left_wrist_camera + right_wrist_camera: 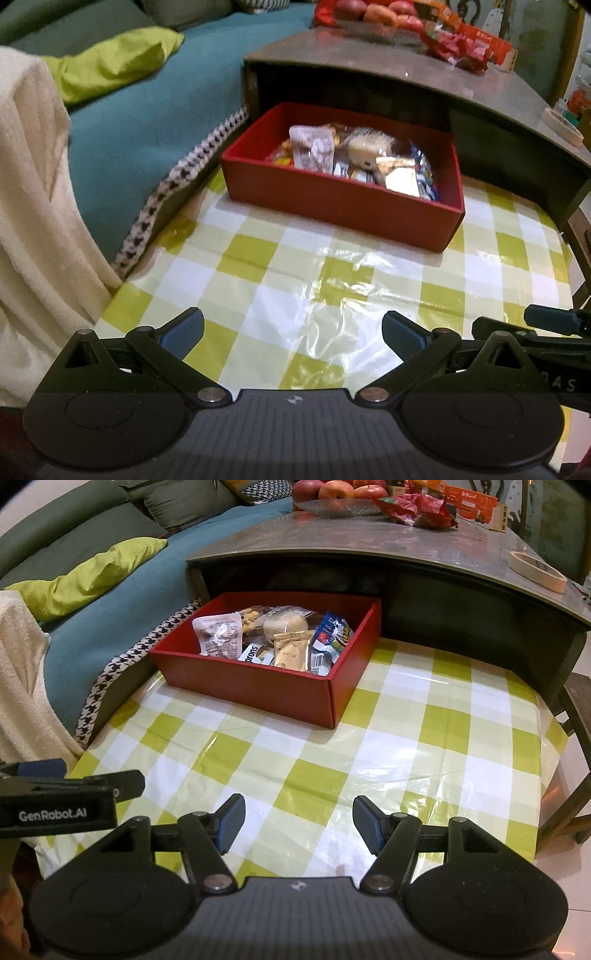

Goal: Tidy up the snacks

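The red box (258, 679) of snacks (273, 638) sits at the far edge of the checked counter (406, 746), pushed up against the dark higher table (369, 542) behind it and close to the far-left corner, beside the sofa (110, 602). The wrapped packets lie heaped inside, filling the box from about its middle to its right end; its left end shows bare red floor.

Both tongs hang over the near edge of the counter, pointing down and forward at the box, well apart from it. The left tongs (293, 332) are released, jaws wide, nothing between them but tablecloth. The right tongs (299, 823) are also released and empty, jaws spread somewhat less. They stand side by side, the right tongs' arm showing at the right margin of the left view.

The box runs long from left to right along the far edge, its long wall facing the tongs. From the left tongs it lies ahead and slightly right; from the right tongs, ahead and to the left. Neither looks clearly nearer, though the heap sits toward the box's right end, so the right tongs probably have the straighter reach forward to the packets.

No loose snacks show on the checked cloth; the red wrappers (417, 509) and apples (340, 489) lie up on the higher table.
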Available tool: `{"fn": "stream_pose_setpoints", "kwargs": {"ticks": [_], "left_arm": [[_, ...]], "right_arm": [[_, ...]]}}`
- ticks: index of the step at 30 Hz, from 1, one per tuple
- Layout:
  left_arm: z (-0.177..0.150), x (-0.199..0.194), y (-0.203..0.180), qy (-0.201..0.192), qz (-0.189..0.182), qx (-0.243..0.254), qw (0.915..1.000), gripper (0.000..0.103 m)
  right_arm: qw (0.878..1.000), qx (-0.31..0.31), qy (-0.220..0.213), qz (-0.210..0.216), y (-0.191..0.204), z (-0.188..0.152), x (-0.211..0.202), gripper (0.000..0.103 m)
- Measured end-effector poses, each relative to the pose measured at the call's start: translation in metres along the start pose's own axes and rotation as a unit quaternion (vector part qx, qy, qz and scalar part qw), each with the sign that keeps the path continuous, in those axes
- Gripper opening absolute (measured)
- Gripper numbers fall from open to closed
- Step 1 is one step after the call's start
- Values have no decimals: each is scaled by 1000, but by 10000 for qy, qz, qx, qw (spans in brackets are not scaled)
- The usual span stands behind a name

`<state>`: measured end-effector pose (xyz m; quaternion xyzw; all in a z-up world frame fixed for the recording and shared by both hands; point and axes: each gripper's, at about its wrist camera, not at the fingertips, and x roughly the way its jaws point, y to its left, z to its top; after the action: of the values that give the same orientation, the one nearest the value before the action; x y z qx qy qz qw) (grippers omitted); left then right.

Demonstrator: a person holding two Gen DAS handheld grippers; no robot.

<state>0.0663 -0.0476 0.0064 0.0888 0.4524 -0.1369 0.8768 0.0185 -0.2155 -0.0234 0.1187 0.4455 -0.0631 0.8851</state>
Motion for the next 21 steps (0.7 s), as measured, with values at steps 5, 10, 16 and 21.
{"fn": "stream_pose_setpoints", "kwargs": {"ticks": [5, 10, 16, 21], "left_arm": [[3, -5, -2, -157, 58, 66, 9998, 103], [6, -17, -1, -423, 164, 102, 9989, 103], [12, -33, 3, -828, 98, -8, 9965, 103], [13, -30, 4, -679, -266, -57, 9973, 103]], "right_arm": [[10000, -17, -3, 11, 2, 0, 0, 74], [10000, -6, -27, 31, 1, 2, -2, 74], [10000, -5, -66, 62, -1, 3, -3, 74], [10000, -7, -65, 60, 0, 4, -3, 74]]}}
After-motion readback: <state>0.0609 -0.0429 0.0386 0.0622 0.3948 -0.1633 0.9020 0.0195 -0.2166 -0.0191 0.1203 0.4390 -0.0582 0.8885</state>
